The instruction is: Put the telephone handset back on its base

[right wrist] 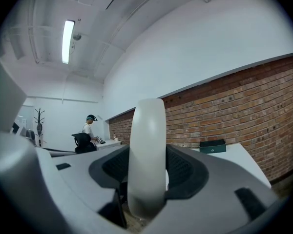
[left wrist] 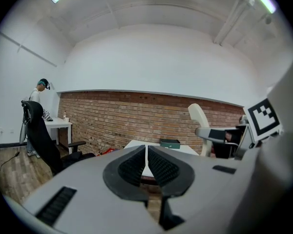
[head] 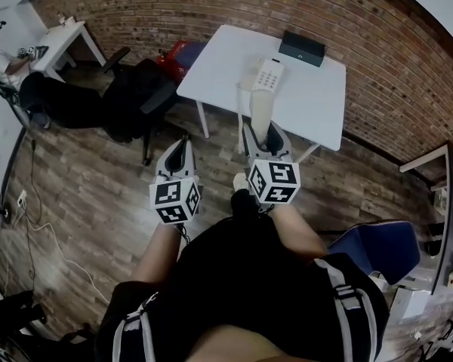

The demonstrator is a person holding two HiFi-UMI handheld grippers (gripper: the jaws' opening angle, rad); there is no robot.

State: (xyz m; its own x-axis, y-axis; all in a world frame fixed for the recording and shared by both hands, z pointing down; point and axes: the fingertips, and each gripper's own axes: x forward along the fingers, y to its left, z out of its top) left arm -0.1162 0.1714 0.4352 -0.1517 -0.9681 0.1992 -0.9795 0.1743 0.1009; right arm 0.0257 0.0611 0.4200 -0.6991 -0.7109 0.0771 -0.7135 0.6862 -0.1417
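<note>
While my right gripper (head: 262, 132) clamps the handset (right wrist: 146, 155) upright for carrying to the base (head: 269, 75), my left gripper (head: 181, 146) idles, jaws together.

White desk (head: 311, 105) on wood floor (head: 83, 194). Dark green box (head: 302, 48) at the desk's far edge, by the brick wall (head: 211, 6). Black office chair (head: 132, 96) left of the desk, red item (head: 183, 51) behind it. Further left, a second white desk (head: 64, 40) with a person (head: 0, 60). Blue chair (head: 377, 251) on the near right.
</note>
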